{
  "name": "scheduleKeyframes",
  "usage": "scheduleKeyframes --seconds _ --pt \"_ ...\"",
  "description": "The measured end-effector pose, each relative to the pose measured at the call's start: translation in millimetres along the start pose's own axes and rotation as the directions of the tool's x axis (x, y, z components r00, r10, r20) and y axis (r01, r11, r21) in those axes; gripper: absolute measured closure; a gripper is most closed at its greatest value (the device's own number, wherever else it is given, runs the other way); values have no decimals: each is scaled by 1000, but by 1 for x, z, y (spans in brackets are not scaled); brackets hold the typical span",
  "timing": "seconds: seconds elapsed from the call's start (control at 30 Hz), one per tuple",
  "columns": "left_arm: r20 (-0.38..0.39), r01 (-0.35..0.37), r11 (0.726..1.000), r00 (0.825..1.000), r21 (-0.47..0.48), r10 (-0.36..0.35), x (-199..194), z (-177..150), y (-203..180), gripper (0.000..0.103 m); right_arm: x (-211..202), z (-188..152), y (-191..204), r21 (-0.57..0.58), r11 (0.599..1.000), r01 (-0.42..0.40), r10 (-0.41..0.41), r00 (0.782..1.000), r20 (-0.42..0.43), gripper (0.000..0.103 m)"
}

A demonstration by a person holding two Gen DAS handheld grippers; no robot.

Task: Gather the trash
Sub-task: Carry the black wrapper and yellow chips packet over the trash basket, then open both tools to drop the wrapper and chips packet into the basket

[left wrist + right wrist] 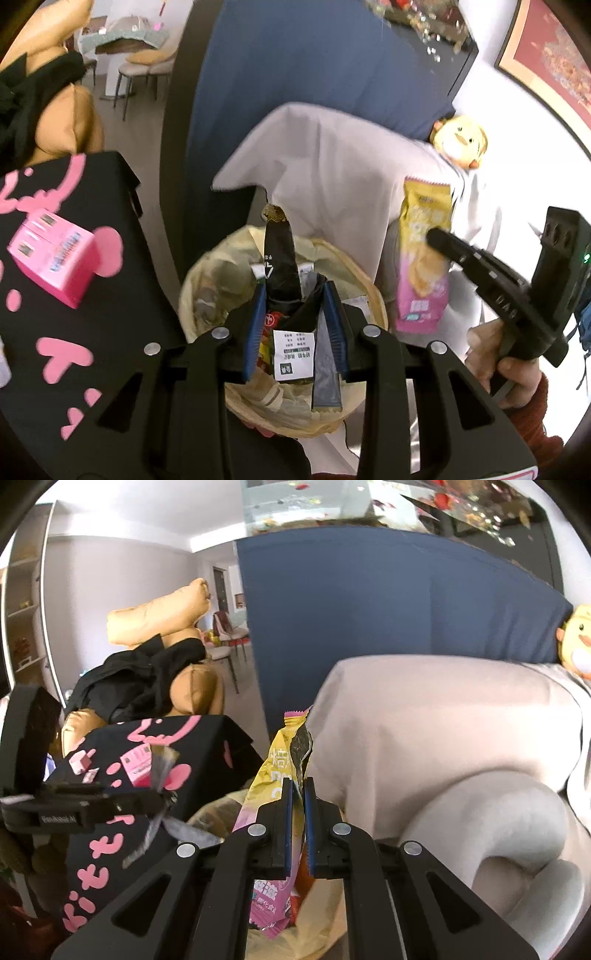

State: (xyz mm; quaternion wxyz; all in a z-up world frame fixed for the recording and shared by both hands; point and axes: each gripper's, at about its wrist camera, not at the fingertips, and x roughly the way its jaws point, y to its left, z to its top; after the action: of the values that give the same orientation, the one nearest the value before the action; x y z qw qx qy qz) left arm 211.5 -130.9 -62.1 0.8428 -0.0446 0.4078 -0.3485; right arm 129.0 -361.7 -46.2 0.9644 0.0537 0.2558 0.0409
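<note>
In the left wrist view my left gripper [295, 295] holds a black snack wrapper [279, 254] with a white label, directly above a round trash bin [207, 280] lined with a yellowish bag. The jaws stand partly apart around the wrapper. My right gripper [434, 236] appears at the right, shut on a yellow and pink snack packet [424, 258] hanging beside the bin. In the right wrist view my right gripper [299, 786] pinches that packet [275, 771], and my left gripper [162, 799] sits at the left with its wrapper [160, 768].
A black table cloth with pink letters [55, 295] lies left of the bin, with a pink box [55, 254] on it. A grey covered sofa [443, 746] stands right. A blue panel [369, 609] rises behind. A yellow plush toy [460, 142] sits on the sofa.
</note>
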Motion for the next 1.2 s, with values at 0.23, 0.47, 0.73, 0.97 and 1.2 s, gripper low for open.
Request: scheduleKeyframes --seconds 0.23,0.47,0.73,0.97,1.2 --pt "-53 19 1000 998 -4 -19 39 -3 1 72 2 -2 -11 10 1000 19 -19 1000 -4 95" --pt "-64 6 999 998 -31 -8 62 -5 9 57 6 -4 -13 9 999 38 -38 999 -16 95" --pt "-7 -115 991 993 -66 115 10 -7 31 51 14 -7 -2 0 1000 15 -15 1000 -27 95" --pt "28 -193 980 980 -56 195 -36 -24 47 49 29 -10 28 -59 998 -21 18 998 -57 95" --pt "83 -282 957 954 -71 287 -72 -38 68 46 48 -13 52 -84 995 -58 50 994 -94 95"
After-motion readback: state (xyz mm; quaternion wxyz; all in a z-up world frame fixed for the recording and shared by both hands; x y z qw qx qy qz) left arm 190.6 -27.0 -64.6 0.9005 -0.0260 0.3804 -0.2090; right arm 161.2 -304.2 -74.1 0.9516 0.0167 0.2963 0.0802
